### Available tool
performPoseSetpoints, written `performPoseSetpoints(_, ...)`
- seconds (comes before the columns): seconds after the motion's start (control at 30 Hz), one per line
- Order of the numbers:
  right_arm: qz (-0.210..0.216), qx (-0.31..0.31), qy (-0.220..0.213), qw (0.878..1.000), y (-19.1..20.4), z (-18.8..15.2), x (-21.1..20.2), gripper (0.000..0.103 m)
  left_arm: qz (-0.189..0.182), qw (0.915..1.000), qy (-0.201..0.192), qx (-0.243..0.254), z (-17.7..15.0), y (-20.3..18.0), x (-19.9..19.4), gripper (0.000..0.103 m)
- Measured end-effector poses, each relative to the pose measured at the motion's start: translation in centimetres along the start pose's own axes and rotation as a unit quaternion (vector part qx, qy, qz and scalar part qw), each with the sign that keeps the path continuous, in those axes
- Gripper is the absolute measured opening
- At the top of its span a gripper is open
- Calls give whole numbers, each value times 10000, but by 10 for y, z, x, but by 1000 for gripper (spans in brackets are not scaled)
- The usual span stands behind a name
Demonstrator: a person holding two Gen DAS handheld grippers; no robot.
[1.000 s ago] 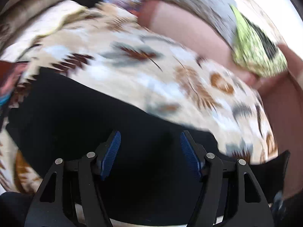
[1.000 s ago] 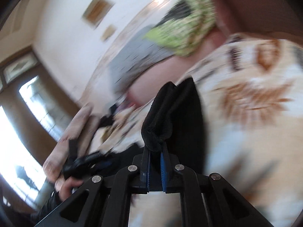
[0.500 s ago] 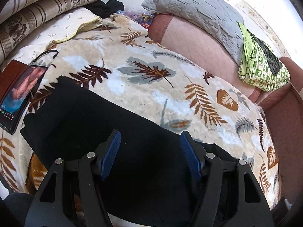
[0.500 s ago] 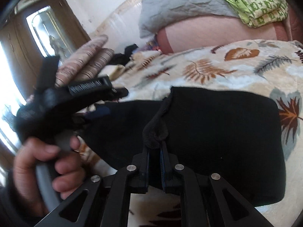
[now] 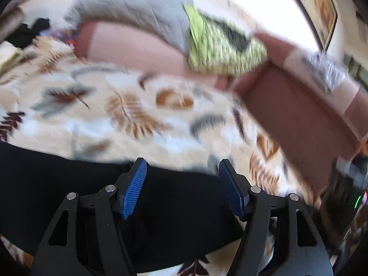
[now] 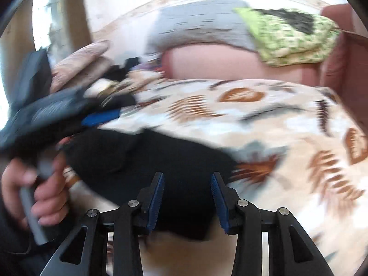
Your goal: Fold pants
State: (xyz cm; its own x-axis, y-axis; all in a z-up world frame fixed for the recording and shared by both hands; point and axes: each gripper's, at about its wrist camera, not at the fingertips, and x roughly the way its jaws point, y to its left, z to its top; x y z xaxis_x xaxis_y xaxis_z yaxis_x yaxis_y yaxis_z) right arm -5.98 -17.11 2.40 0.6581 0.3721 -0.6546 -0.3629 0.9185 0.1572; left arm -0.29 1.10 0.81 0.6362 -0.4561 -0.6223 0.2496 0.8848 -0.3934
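We've got the black pants (image 6: 161,161) flat on the leaf-print blanket (image 6: 264,119), long axis running leftward, right tool (image 6: 187,197) opening with nothing pinched and directly over the near end, left tool (image 5: 181,184) apart, empty, over the far stretch.
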Motion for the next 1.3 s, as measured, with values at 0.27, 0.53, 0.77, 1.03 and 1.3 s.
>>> performPoseSetpoints(0.27, 734, -1387, 475, 9865, -11, 27, 47, 40, -96, 9929, 647, -990, -12, 42, 32, 65)
performPoseSetpoints(0.53, 843, -1249, 798, 9854, -16, 8, 77, 40, -11, 9945, 590, -861, -12, 36, 31, 65)
performPoseSetpoints(0.77, 527, -1433, 514, 9869, 4, -11, 28, 40, -70, 9940, 584, -923, -12, 37, 32, 65)
performPoseSetpoints(1.03, 863, 359, 297, 9952, -44, -11, 18, 44, -156, 9911, 404, -1262, -6, 49, 1, 65)
performPoseSetpoints(1.3, 2185, 2433, 973, 9400, -82, -39, 52, 45, 434, 9845, -541, -1609, 2, 92, -92, 66)
